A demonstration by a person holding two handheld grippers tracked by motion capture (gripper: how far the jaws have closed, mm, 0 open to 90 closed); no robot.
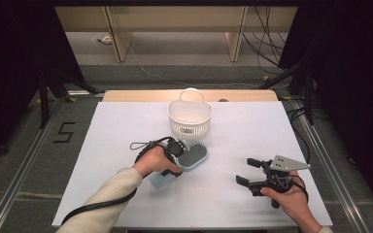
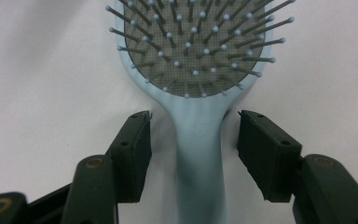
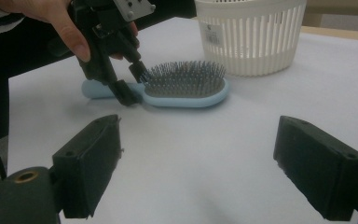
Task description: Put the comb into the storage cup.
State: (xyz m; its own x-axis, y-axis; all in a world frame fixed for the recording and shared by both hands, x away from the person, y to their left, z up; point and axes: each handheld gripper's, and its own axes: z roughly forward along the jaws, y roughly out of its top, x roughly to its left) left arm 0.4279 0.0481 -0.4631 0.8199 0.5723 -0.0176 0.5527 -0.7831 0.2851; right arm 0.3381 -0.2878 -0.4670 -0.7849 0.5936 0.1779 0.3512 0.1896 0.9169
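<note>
I'm straddling the hairbrush (image 2: 200,140) handle with the left gripper (image 2: 193,140), pads not touching yet; brush lying just beside the basket (image 1: 190,118). Probably light, stiff, slick plastic, so I'm gripping the neck. Right gripper (image 1: 246,171) idling, released.

Hairbrush (image 1: 190,158): pale blue plastic, paddle type, oval head with grey cushion pad and grey pins tipped in light blue balls. Lying flat, bristles up, on white counter (image 1: 126,126), left of centre. Handle (image 2: 199,154) straight, plain, narrower than head, pointing toward near-left edge; head toward far-right, just in front of white slatted basket (image 1: 190,116), not touching it.
</note>
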